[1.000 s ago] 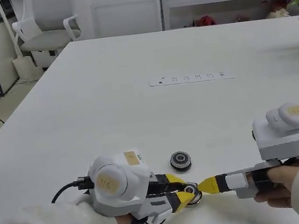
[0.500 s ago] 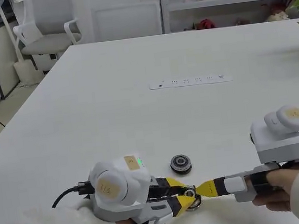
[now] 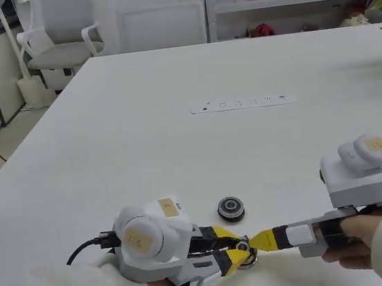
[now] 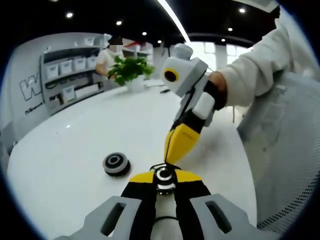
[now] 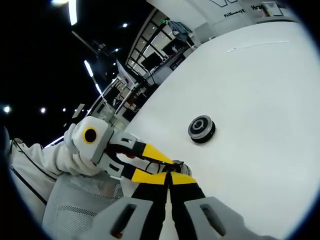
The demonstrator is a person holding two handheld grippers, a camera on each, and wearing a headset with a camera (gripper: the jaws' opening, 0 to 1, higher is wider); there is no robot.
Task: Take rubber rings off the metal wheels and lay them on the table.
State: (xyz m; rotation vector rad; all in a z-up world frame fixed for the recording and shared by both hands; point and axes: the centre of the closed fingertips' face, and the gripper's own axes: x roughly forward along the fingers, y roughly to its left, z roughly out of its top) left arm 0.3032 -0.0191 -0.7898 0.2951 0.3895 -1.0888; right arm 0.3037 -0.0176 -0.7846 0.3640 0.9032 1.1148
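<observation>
Clamping one black-rimmed metal wheel in your left claw, near the second wheel on the white tabletop, you touch it with your closed right claw. Both rubber rings seem unremoved.

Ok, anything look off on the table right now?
Nothing stands out. The left gripper clamps one wheel, the right gripper has its shut fingers at that wheel's edge, and the spare wheel lies flat and whole on the table, apart from both.
</observation>
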